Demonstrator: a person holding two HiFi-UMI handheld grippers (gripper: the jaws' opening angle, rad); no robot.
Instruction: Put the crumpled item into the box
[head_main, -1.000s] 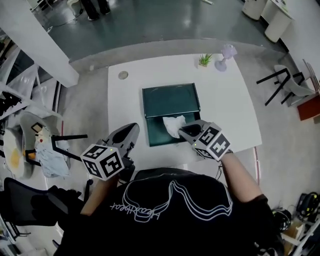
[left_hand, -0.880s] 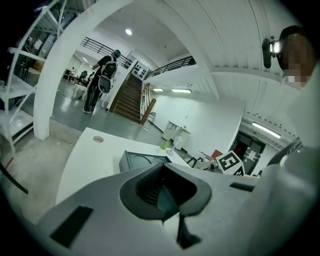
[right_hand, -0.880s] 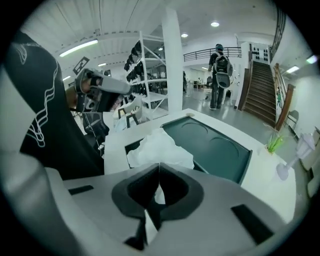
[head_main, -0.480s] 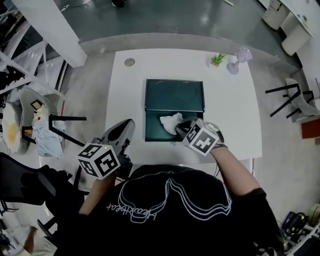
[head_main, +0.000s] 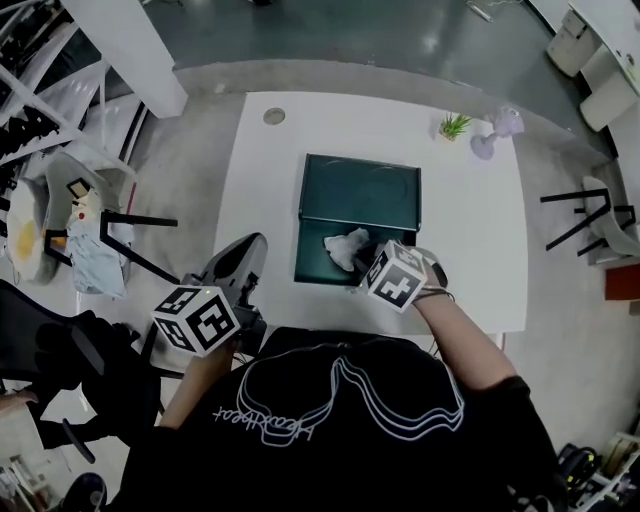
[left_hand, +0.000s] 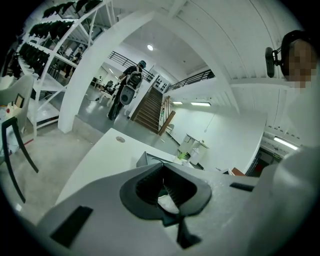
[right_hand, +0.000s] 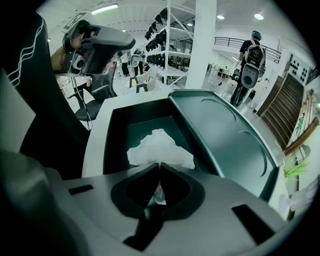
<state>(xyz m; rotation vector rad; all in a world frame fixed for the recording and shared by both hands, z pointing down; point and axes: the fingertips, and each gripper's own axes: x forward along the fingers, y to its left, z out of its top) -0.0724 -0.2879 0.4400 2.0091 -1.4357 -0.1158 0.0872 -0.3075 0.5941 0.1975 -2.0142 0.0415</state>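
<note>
A dark green box (head_main: 312, 265) lies open on the white table (head_main: 470, 230), its lid (head_main: 362, 190) flat beyond it. My right gripper (head_main: 365, 262) holds the crumpled white tissue (head_main: 347, 247) low over the box's base. In the right gripper view the tissue (right_hand: 157, 149) bulges out past the tips of my right gripper (right_hand: 160, 166). Its jaws are opening, though the pads still pinch a fold of tissue. My left gripper (head_main: 245, 258) hangs off the table's near left edge, shut and empty, and the left gripper view shows the left gripper (left_hand: 162, 167) with its tips together.
A small potted plant (head_main: 455, 125) and a lilac lamp-like object (head_main: 500, 130) stand at the table's far right. A round disc (head_main: 273, 116) sits at the far left corner. Chairs (head_main: 70, 230) stand left of the table, another chair (head_main: 595, 215) right.
My right gripper has carried the tissue slightly left, from the box's right edge to over its base. The left gripper has hardly moved.
</note>
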